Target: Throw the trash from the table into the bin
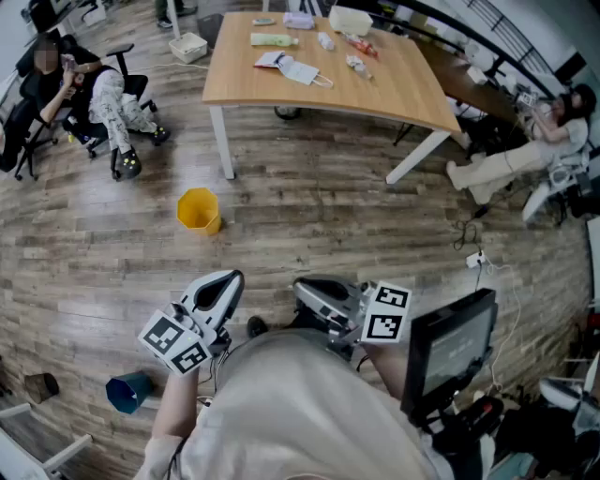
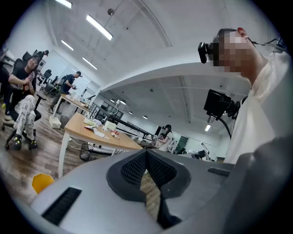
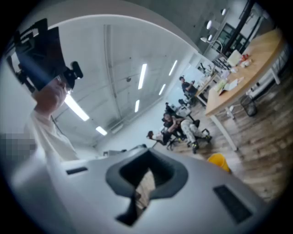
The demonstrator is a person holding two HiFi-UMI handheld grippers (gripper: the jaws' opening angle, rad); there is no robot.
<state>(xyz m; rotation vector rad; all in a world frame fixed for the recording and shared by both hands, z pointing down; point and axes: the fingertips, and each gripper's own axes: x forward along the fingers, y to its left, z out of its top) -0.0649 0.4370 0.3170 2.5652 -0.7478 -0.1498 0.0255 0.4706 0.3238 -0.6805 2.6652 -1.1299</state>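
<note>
The left gripper (image 1: pixel 221 284) was closed, its jaws pressed together with nothing between them. In the left gripper view the 2 dark pads met along a seam, and only floor showed through the gap below. The right gripper (image 1: pixel 307 289) was closed and empty too, and its pads met the same way in the right gripper view. Both were held level, close in front of the person's chest. They sat side by side without touching, with their marker cubes on the outer sides.

Ahead of the left gripper a yellow bin (image 1: pixel 199 210) stood on the wooden floor, near the table's front left leg. It was apart from both grippers.

The table (image 1: pixel 412 98) stood farther off, well apart from the grippers. The trash lay on its far half:
- a green packet (image 1: pixel 272 39)
- a white paper (image 1: pixel 292 68)
- a small bottle (image 1: pixel 325 40)
- a red wrapper (image 1: pixel 362 45)
- a crumpled scrap (image 1: pixel 356 64)

A white box (image 1: pixel 349 19) sat at the table's far edge.

On the floor at lower left lay a blue cup (image 1: pixel 129 392). A dark monitor (image 1: pixel 452 349) stood just right of the right gripper. 1 person (image 1: pixel 103 94) sat in a chair left of the table. Another person (image 1: pixel 525 150) sat to its right.
</note>
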